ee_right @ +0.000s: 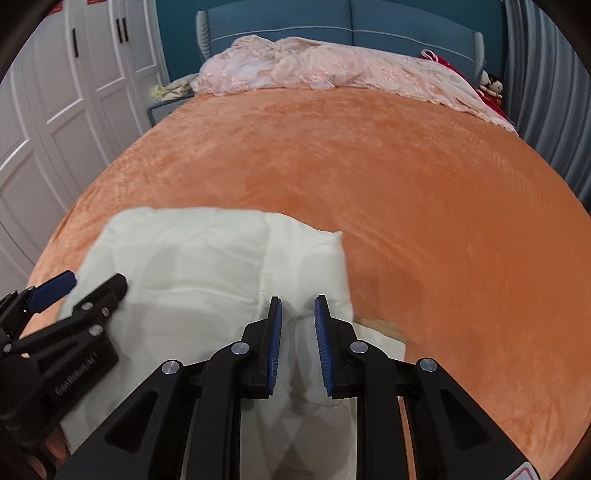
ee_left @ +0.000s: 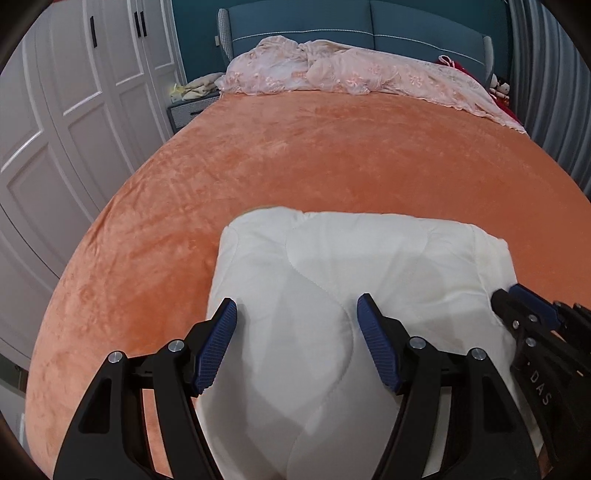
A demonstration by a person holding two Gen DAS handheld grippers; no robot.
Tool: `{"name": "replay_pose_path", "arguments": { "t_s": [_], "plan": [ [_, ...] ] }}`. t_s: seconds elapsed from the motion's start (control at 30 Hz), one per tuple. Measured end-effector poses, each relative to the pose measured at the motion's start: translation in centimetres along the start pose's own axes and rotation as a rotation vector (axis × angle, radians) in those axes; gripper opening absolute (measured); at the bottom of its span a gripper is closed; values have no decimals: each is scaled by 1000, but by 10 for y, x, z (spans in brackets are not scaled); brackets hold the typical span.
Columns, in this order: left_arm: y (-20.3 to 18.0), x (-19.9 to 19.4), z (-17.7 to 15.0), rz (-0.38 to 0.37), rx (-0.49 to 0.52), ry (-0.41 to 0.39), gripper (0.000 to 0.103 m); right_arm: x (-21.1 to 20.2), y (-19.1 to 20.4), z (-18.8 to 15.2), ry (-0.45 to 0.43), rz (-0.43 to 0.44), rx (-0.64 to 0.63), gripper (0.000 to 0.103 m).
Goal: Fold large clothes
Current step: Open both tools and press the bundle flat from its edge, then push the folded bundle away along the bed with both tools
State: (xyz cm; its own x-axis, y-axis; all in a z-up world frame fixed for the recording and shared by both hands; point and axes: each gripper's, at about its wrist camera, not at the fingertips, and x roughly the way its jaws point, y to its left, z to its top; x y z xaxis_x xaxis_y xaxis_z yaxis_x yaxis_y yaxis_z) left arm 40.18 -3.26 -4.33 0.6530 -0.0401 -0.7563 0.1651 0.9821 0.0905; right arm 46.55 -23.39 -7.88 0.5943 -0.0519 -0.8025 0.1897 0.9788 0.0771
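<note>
Left gripper: jaws stand wide, nothing between the pads; the white quilted cloth lies under and ahead of them, not pinched. Right gripper: jaws narrow, pads close together over a raised ridge of the same cloth. Whether the pads actually press that ridge I cannot tell; a slim gap shows.

Key relation: the folded white bundle lies directly in front of and below both grippers, on the near part of the orange bedspread. Its long axis runs crosswise, left to right. Left gripper sits over the bundle's left-centre, right gripper at its right end, beside the bare bedspread. The two grippers stand just beside each other, both pitched downward.

Judgement: fold looks far along; the next move likely turns on the near edge.

Count: two grippers, one white quilted bundle, one orange bedspread, one crumpled pink floral cover at the blue headboard, well apart from the work. White wardrobe doors to the left.
</note>
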Motion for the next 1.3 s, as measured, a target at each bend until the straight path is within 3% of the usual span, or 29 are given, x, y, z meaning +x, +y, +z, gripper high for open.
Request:
{"name": "replay_pose_path", "arguments": {
  "t_s": [0.2,0.37,1.07,1.2,1.3],
  "plan": [
    [-5,13,-12,13,-1,-34,69,20,-14,-16,3,38,62,20],
    [-8,22,-21,27,-8,-72,72,27,-8,-24,-26,9,37,20],
    [-14,45,-29,52,-17,-94,74,44,-7,-34,-80,4,65,20],
    [-13,45,-27,52,-16,-84,74,36,-10,-32,-69,26,75,20],
    [-4,32,-23,9,-21,-59,75,1,-17,-27,-32,58,90,20]
  ]
}}
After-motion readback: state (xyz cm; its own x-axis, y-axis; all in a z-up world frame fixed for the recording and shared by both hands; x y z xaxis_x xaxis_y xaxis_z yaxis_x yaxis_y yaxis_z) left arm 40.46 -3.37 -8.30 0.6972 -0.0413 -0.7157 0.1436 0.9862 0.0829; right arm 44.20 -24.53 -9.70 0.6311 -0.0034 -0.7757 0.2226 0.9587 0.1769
